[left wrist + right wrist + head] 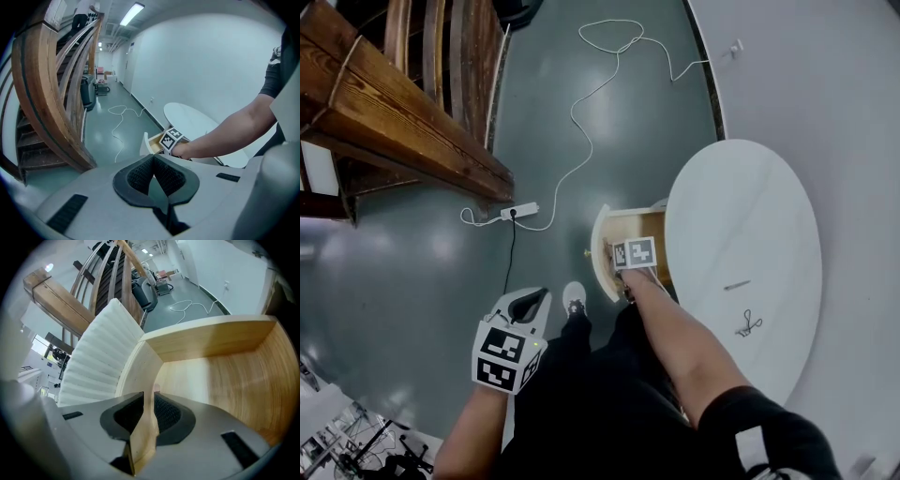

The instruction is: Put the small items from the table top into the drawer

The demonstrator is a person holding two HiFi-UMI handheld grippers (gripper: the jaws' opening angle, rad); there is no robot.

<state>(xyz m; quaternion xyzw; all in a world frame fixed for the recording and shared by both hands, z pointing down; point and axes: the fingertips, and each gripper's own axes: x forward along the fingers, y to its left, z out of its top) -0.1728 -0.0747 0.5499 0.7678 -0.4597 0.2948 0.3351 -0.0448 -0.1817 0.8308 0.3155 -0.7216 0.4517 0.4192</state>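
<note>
The white oval table (pixel 741 206) has its wooden drawer (pixel 605 253) pulled open toward the floor side. My right gripper (pixel 149 392) reaches down inside the drawer (pixel 220 380); in the head view only its marker cube (pixel 635 253) shows. Its jaws stand a narrow gap apart, and a tiny pale pink thing (pixel 156 387) shows at their tips. On the table top lie a thin short item (pixel 737 285) and a dark wiry item (pixel 749 324). My left gripper (pixel 534 295) hangs over the floor left of the drawer, its pads (pixel 140 176) meeting at the tips, with nothing in it.
A wooden staircase (pixel 394 112) fills the upper left. A white cable with a power strip (pixel 518 212) runs across the grey-green floor in front of the drawer. The person's dark legs and a shoe (pixel 574 297) are below. A white wall borders the table's far side.
</note>
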